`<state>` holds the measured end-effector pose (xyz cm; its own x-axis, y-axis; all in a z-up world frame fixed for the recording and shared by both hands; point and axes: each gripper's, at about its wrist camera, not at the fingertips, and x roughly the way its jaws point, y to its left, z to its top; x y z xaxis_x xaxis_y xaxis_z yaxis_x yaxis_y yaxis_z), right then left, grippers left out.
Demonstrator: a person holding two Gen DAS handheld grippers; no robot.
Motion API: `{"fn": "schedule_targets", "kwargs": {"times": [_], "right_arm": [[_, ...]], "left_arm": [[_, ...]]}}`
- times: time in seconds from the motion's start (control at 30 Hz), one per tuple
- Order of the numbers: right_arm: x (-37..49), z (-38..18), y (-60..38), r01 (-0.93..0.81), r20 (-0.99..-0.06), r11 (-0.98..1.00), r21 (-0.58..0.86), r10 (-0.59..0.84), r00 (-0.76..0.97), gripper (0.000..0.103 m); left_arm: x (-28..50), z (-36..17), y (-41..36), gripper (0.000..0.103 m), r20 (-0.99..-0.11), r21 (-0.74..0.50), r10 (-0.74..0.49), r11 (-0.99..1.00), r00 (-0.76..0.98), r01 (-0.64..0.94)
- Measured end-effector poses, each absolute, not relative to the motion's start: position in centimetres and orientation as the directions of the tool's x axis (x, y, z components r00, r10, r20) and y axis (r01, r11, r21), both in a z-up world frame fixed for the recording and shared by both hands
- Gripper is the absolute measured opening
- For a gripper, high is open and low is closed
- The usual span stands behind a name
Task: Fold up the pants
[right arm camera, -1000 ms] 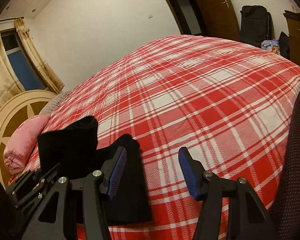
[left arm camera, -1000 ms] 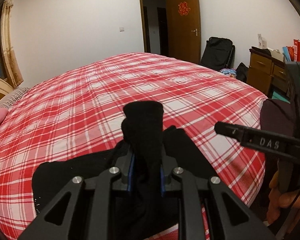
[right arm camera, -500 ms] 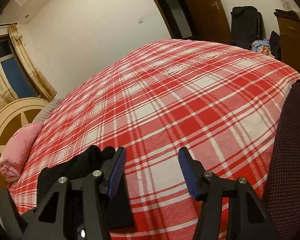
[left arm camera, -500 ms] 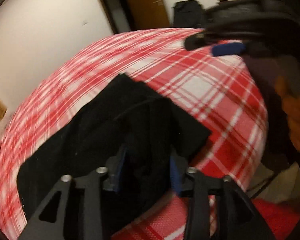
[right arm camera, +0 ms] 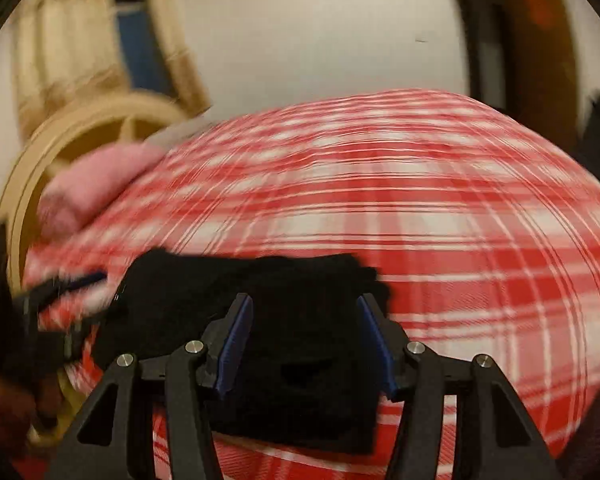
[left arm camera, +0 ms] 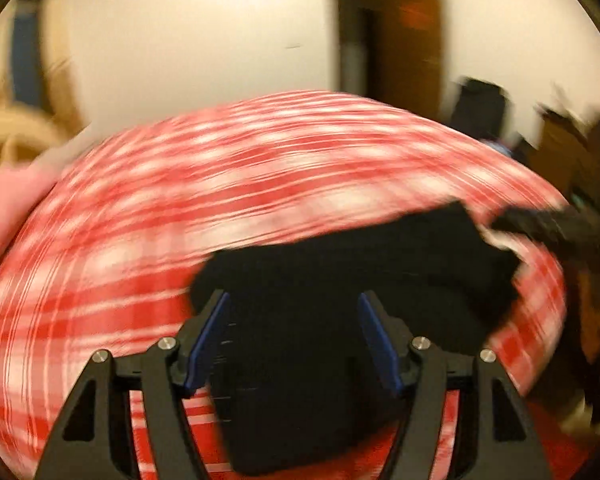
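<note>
Black pants (left arm camera: pixel 340 264) lie in a folded bundle on the red-and-white plaid bed (left arm camera: pixel 220 184), near its front edge. My left gripper (left arm camera: pixel 294 336) hangs over them with its jaws opening. The cloth shows between the blue pads, which do not press on it. In the right wrist view the pants (right arm camera: pixel 220 284) sit under my right gripper (right arm camera: pixel 305 336), which stands open above the bundle's right part. Each gripper shows in the other's view: the right gripper (left arm camera: pixel 540 220) at the bundle's right corner, the left gripper (right arm camera: pixel 60 288) at its left. Both views are blurred by motion.
A pink pillow (right arm camera: pixel 96 176) lies at the head of the bed (right arm camera: pixel 420 200) against a pale round headboard (right arm camera: pixel 80 120). A brown door (left arm camera: pixel 400 40) stands ajar at the back. A dark bag (left arm camera: pixel 480 100) and a dresser stand past the bed's right side.
My left gripper has let go of the raised fold of pants and widened; the cloth now lies flat. The right gripper has swung left, from bare bedcover to over the bundle.
</note>
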<state>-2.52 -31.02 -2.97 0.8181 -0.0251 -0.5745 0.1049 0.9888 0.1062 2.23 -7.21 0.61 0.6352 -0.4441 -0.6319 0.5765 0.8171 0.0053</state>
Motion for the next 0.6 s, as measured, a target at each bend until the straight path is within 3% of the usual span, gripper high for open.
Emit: {"fn": "schedule_targets", "kwargs": {"times": [0.1,0.13,0.27,0.33,0.43,0.53,0.6], "right_arm": [[-1.6,-4.8,-29.1,0.042,-0.641,0.999,-0.002,-0.034,0.767,0.034],[-1.7,-5.7,-28.9,0.048,-0.669,0.998,-0.05,-0.069,0.74,0.033],[-4.5,-8.0,-31.0,0.117,-0.681,0.992,-0.053,-0.122,0.722,0.034],[-5.2,-8.4,-33.0,0.159,-0.691,0.986,0.057,-0.076,0.719,0.046],[-5.0,-8.1,-34.5,0.214,-0.709,0.967,0.142,-0.051,0.703,0.048],[-4.1,-5.5,-32.0,0.183,-0.644,0.983,0.028,-0.122,0.755,0.048],[-2.4,-3.5,-29.9,0.081,-0.597,0.995,0.064,-0.027,0.802,0.048]], "left_arm": [[4.7,-0.4,-4.8,0.069,-0.662,-0.042,-0.369,0.888,0.653,0.459],[5.0,-0.9,-4.5,0.069,-0.67,-0.051,-0.355,0.898,0.651,0.437],[5.5,-2.7,-3.3,0.069,-0.698,-0.121,-0.36,0.911,0.619,0.394],[5.4,-3.9,-3.7,0.069,-0.72,-0.14,-0.373,0.904,0.585,0.404],[4.4,-4.7,-4.5,0.069,-0.731,-0.108,-0.366,0.895,0.576,0.432],[4.2,-5.0,-4.4,0.074,-0.731,-0.098,-0.354,0.9,0.584,0.424],[4.5,-5.4,-3.9,0.075,-0.74,-0.159,-0.375,0.904,0.558,0.396]]}}
